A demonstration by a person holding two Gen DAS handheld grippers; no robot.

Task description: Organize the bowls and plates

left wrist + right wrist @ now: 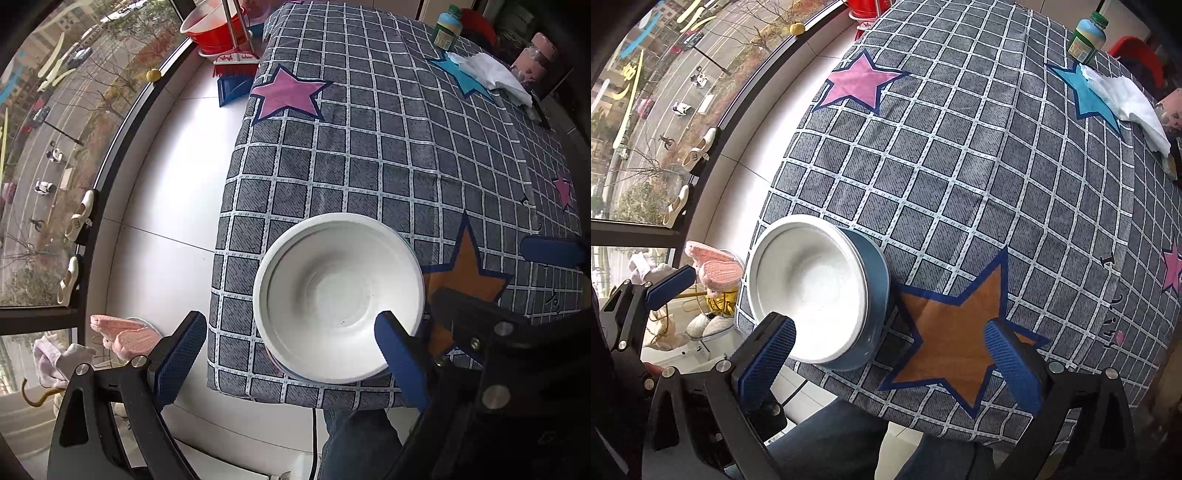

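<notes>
A white bowl [338, 295] sits nested on a blue-grey bowl [877, 291] at the near left corner of the checked tablecloth; it shows in the right wrist view too [807, 288]. My left gripper [291, 354] is open, its jaws wide on either side of the stack's near rim, the right finger [399, 354] over the rim, nothing held. My right gripper [890, 354] is open and empty, low over the orange star [955, 328] just right of the stack.
The table [388, 147] carries a green-capped bottle [447, 27] and a white cloth [491, 75] at the far right. Red basins [214, 26] and a brush stand beyond the far edge. Slippers [123, 334] lie on the floor at left. A window runs along the left.
</notes>
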